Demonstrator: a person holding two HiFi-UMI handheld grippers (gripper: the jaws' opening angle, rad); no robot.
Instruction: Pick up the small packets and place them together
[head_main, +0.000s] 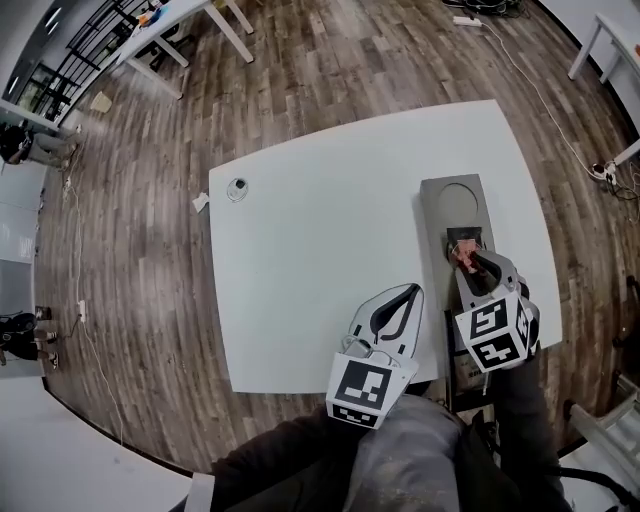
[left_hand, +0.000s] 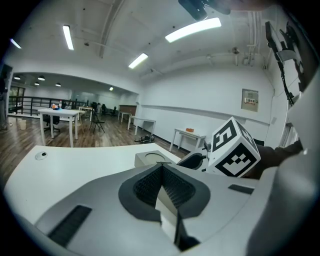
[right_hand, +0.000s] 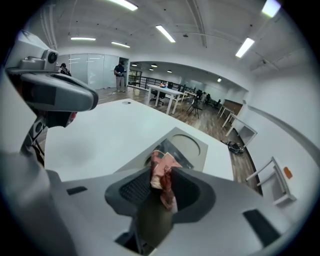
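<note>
Small packet (right_hand: 161, 172), pink-red, 1 seen. Step in hand, as judged: carrying it to the gathering place.
- Table (head_main: 320, 230): white, bearing the tray at its 3 o'clock side.
- Tray (head_main: 432, 215): grey, with a round recess at 12 o'clock and a dark compartment (head_main: 463, 236) toward 6.
- Left gripper (head_main: 410, 293): jaws together, empty, at the table's 6 o'clock edge.
- Right gripper (head_main: 468, 262): clenched on the packet, over the dark compartment.
- Next move, likely: lower, then release gently. No other packets can be seen.
</note>
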